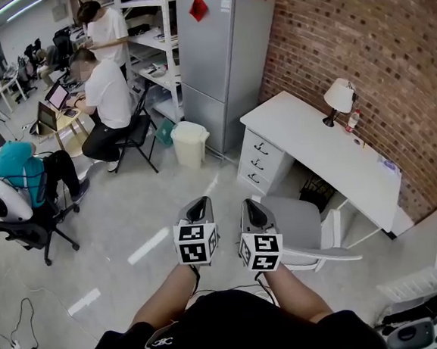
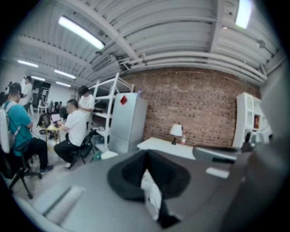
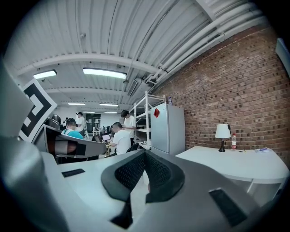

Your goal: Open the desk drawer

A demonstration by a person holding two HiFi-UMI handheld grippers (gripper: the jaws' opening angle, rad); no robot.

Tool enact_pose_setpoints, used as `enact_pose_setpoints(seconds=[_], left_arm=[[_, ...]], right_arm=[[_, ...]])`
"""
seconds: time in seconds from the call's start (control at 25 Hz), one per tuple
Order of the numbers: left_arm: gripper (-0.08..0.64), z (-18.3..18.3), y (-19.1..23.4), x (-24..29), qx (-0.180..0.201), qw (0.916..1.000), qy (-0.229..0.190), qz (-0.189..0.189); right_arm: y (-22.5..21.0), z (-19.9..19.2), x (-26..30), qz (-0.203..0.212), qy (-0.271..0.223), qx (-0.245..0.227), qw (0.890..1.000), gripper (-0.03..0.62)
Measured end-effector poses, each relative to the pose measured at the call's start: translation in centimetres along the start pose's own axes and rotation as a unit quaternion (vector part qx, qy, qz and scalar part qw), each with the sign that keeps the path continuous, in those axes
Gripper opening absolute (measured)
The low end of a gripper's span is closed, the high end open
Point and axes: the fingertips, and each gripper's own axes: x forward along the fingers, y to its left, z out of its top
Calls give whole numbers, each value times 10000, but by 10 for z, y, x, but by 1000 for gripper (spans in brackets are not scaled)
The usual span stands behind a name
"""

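Head view: approach step, I judge. The left gripper [image 1: 197, 204] and right gripper [image 1: 255, 207] hang well short of the desk [image 1: 318, 135], drawers [image 1: 261, 161] at its left end. Left gripper view: jaws together, empty. Right gripper view: likewise. Next, reach the desk and spread jaws for a handle [image 1: 259, 145].

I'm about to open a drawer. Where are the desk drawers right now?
In the head view the drawers sit right of centre, at the left end of the white desk, just below the fridge and right of the bin.
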Motion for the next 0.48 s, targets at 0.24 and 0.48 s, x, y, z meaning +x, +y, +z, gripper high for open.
enact_pose_setpoints(seconds=[0.24, 0.48], left_arm=[[0, -8, 26, -1, -65, 9999, 8, -110], [0, -23, 38, -1, -171, 9992, 168, -306]], right_arm=[[10, -6, 9, -244, -43, 42, 9997, -2], [23, -15, 17, -409, 94, -108, 9991, -2]])
